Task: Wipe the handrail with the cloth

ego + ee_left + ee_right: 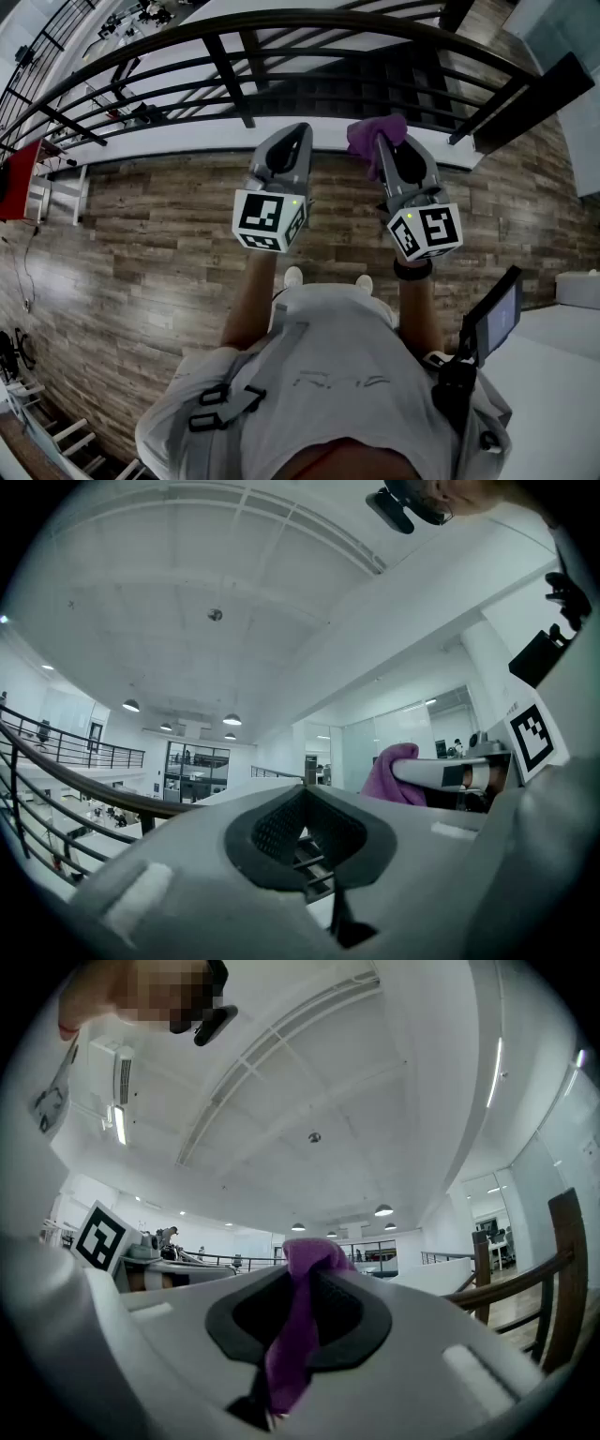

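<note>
A dark curved handrail (309, 19) tops a black railing across the upper head view. My right gripper (386, 142) points up, shut on a purple cloth (375, 134) that bunches above its tips, a little short of the rail. In the right gripper view the cloth (298, 1316) runs down between the closed pads, with the rail (511, 1283) at the right. My left gripper (286, 141) is level with it to the left, shut and empty. The left gripper view shows its closed jaws (302, 794), the rail (84, 785) at left, and the cloth (392, 775) at right.
Wood-plank flooring (159, 234) lies below me. Black balusters (230, 70) and a thick dark post (534, 103) stand under the rail. Beyond the railing is an open drop to a lower floor. A red object (17, 178) is at the far left.
</note>
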